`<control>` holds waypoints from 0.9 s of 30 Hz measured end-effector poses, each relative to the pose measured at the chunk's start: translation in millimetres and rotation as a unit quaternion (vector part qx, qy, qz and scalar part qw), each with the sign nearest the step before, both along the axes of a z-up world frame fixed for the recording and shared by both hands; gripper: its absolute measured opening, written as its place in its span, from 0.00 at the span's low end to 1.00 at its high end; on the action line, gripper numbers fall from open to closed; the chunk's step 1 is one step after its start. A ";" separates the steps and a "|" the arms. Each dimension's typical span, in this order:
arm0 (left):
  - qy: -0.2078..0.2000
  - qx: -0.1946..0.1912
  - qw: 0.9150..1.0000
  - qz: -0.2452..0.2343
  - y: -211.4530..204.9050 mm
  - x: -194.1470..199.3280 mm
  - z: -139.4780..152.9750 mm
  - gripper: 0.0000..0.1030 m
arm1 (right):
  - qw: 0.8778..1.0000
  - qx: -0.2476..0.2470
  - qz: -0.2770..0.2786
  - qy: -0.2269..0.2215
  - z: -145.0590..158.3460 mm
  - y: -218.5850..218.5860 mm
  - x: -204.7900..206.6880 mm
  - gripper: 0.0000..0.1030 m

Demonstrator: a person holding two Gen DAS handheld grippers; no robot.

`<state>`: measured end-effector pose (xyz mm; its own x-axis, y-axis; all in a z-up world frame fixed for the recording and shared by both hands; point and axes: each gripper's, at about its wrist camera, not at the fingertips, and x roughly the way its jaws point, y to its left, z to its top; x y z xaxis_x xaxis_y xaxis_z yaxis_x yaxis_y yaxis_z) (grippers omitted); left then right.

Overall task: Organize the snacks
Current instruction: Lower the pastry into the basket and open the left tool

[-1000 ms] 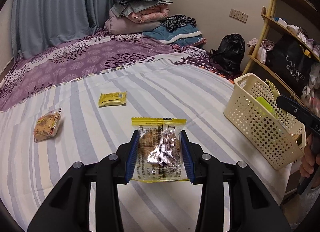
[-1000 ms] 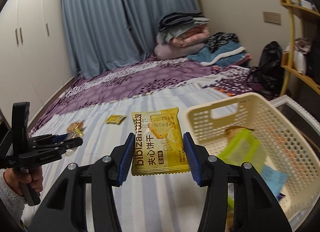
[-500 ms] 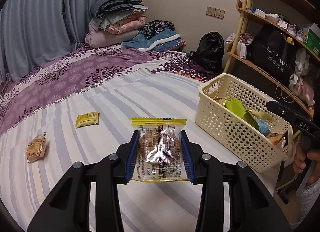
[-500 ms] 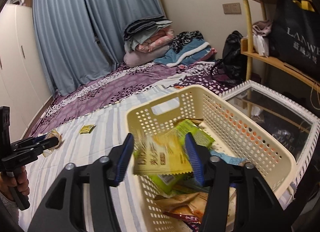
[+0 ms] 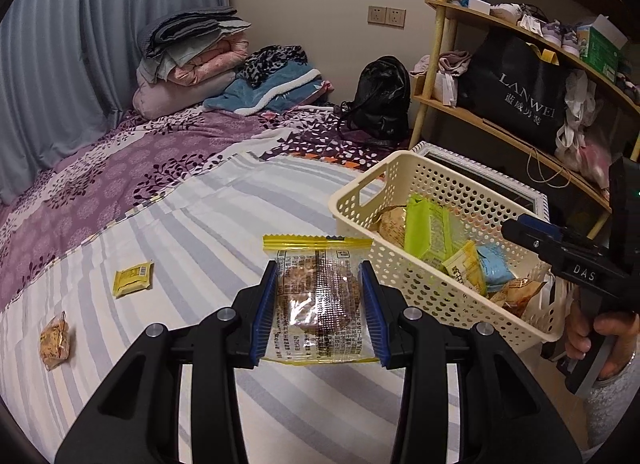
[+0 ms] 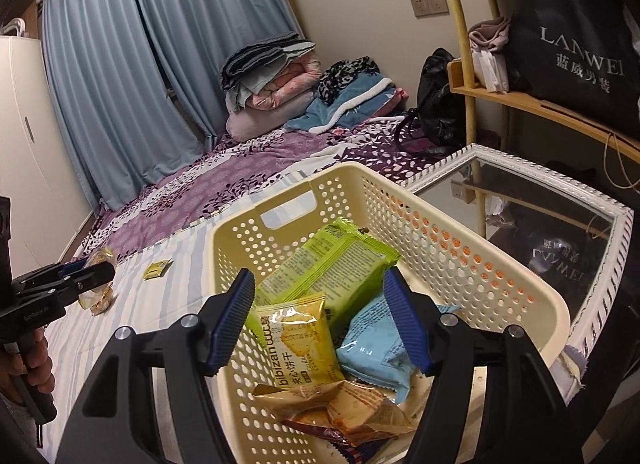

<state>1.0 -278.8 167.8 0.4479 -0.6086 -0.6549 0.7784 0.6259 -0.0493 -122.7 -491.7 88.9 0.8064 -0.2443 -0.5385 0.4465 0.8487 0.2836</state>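
On the left, the left tool [image 5: 320,306] angles downward over the striped bed [image 5: 192,232], its pads clamped on a clear-fronted biscuit packet [image 5: 318,300] held just beside the cream basket [image 5: 440,288]. To the right, the right tool [image 6: 320,320] tilts down over the basket, jaws opening with nothing gripped. The yellow biscuit packet [image 6: 298,338] lies below them among the basket's other snacks.
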 end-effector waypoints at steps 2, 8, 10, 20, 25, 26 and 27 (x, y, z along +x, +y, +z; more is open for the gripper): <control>0.001 -0.002 1.000 -0.009 -11.6 0.0 1.1 0.40 | 1.000 0.000 -0.001 0.001 -0.8 0.2 -0.9 0.65; 0.009 -0.009 0.999 -0.037 -48.2 1.7 3.0 0.40 | 1.000 -0.004 0.000 0.001 -1.8 -2.8 -2.4 0.65; 0.011 -0.010 0.999 -0.048 -62.6 1.2 3.4 0.40 | 1.000 -0.005 0.000 0.001 -2.5 -4.0 -3.7 0.65; 0.019 -0.017 0.996 -0.085 -117.2 1.2 -0.1 0.40 | 1.000 0.003 -0.006 0.000 -5.3 -9.0 -9.0 0.65; 0.011 -0.025 0.996 -0.081 -127.0 2.1 -1.3 0.72 | 1.000 0.005 -0.008 0.000 -5.3 -10.8 -10.9 0.65; 0.012 -0.028 0.996 -0.081 -126.2 2.6 -1.2 0.73 | 1.000 0.005 -0.009 0.000 -5.5 -11.9 -11.3 0.65; 0.014 -0.027 0.996 -0.080 -124.9 3.9 -2.1 0.73 | 1.000 0.006 -0.010 0.000 -5.5 -12.0 -11.2 0.65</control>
